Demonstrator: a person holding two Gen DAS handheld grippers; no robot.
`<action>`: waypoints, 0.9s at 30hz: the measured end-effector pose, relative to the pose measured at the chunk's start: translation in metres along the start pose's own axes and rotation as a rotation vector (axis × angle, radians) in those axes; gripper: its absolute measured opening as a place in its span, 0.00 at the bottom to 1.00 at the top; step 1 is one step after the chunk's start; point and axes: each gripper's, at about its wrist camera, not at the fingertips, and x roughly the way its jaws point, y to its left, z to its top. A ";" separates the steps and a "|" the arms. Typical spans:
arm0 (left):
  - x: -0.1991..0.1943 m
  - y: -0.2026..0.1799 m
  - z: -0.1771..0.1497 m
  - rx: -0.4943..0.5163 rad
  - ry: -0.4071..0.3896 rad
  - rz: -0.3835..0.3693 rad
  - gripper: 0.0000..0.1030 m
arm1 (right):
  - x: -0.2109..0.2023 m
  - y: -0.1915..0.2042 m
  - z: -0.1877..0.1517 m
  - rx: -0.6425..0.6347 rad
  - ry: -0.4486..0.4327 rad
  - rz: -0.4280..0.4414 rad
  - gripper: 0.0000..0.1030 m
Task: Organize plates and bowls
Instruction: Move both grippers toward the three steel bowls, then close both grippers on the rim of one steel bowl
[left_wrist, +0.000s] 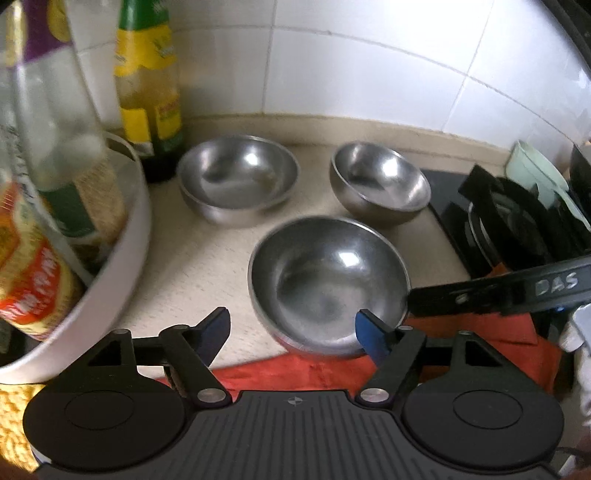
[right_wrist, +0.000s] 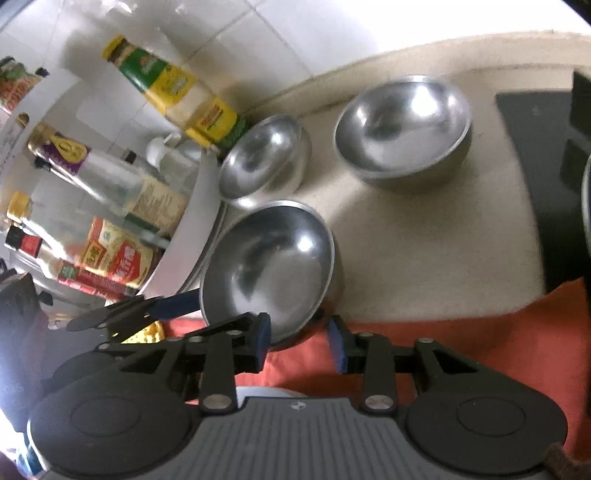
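Note:
Three steel bowls sit on the beige counter. The nearest bowl (left_wrist: 328, 280) (right_wrist: 267, 266) rests partly on a red cloth (left_wrist: 461, 332) (right_wrist: 461, 343). My left gripper (left_wrist: 291, 328) is open, its jaws astride the bowl's near-left rim, one blue pad inside the bowl. My right gripper (right_wrist: 301, 341) is open, its jaws on either side of the bowl's near rim; it also shows in the left wrist view (left_wrist: 498, 291), touching the bowl's right rim. A far-left bowl (left_wrist: 238, 179) (right_wrist: 264, 158) and a far-right bowl (left_wrist: 380, 182) (right_wrist: 404, 127) stand behind.
A white round rack (left_wrist: 122, 236) (right_wrist: 188, 229) holding several sauce bottles stands at the left. A green-and-yellow bottle (left_wrist: 147, 85) (right_wrist: 177, 92) stands by the tiled wall. A black stove (left_wrist: 509, 218) (right_wrist: 535, 155) is at the right. A yellow cloth (left_wrist: 14, 417) lies near left.

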 end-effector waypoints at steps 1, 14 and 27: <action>-0.004 0.000 0.001 0.002 -0.008 0.008 0.79 | -0.006 0.000 0.001 -0.004 -0.010 -0.009 0.37; 0.024 -0.045 0.090 0.033 -0.087 -0.034 0.84 | -0.040 -0.036 0.029 0.059 -0.180 -0.107 0.41; 0.149 -0.060 0.118 0.056 0.155 -0.043 0.48 | 0.012 -0.079 0.073 0.144 -0.156 -0.133 0.33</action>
